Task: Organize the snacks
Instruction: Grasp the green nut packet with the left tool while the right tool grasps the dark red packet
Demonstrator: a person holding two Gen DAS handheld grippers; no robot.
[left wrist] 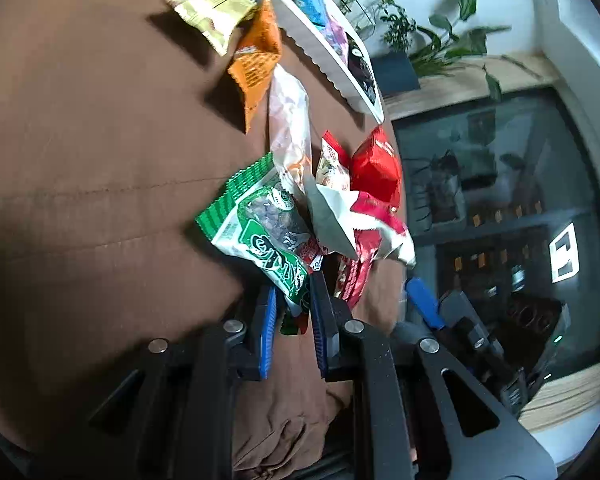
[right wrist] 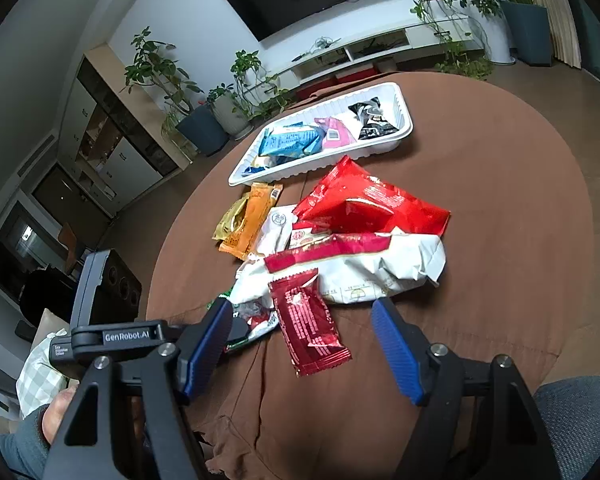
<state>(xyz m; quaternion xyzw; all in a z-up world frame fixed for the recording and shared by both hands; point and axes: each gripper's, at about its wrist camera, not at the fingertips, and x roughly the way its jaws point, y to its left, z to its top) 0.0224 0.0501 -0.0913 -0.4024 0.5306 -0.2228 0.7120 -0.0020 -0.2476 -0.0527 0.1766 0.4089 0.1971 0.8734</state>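
Observation:
My left gripper is shut on the corner of a green and white snack packet at the near edge of a pile of snacks. In the right wrist view that gripper shows at the left with the green packet in it. My right gripper is open, its jaws on either side of a dark red snack bar lying on the brown tablecloth. A big red bag and a white and red bag lie behind it. A white tray holds several packets.
An orange packet and a yellow packet lie left of the pile, near the tray. The round table's edge runs close on the left. Potted plants, cabinets and a wall TV stand beyond. The person's knee is at lower right.

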